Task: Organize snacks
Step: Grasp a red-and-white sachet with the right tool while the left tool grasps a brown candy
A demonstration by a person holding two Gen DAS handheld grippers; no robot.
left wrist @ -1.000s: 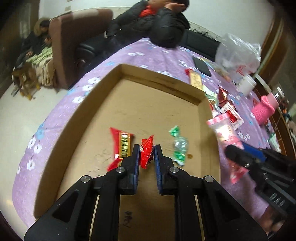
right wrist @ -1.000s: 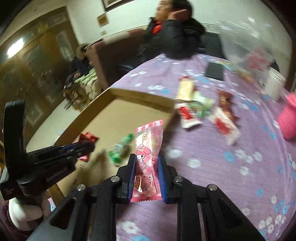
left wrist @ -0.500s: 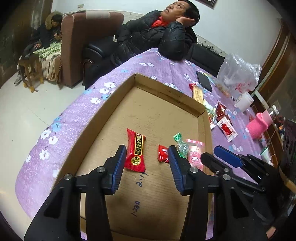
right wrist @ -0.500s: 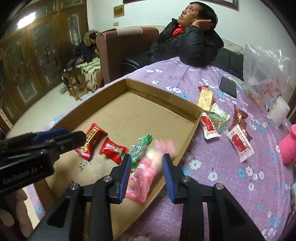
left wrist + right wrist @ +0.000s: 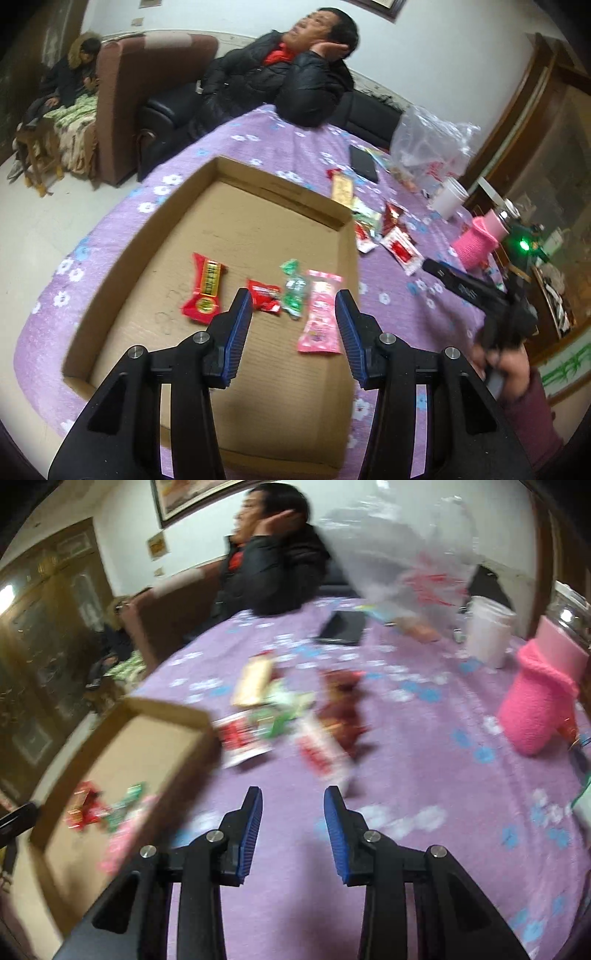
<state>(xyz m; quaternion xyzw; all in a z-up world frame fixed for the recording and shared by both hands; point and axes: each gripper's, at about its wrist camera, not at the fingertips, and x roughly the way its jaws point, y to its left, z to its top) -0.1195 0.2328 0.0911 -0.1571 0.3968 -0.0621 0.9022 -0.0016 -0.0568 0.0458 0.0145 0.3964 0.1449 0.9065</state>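
My left gripper [image 5: 294, 301] and right gripper [image 5: 293, 798] both gape empty; the cardboard tray [image 5: 255, 190] holds four wrappers, print unreadable, its far half bare.

One cardboard tray [image 5: 159, 236] holds four snack packets: one long red-and-gold packet [image 5: 205, 291], one small red packet [image 5: 264, 295], one green candy [image 5: 294, 291] and one pink packet [image 5: 320, 312]. Outside it on the cloth lie perhaps six more packets [image 5: 369, 221], overlapping too much to count surely. There is one clear plastic bag [image 5: 432, 147], one white cup [image 5: 448, 197], one pink knitted holder [image 5: 480, 240] and one dark phone [image 5: 364, 166].
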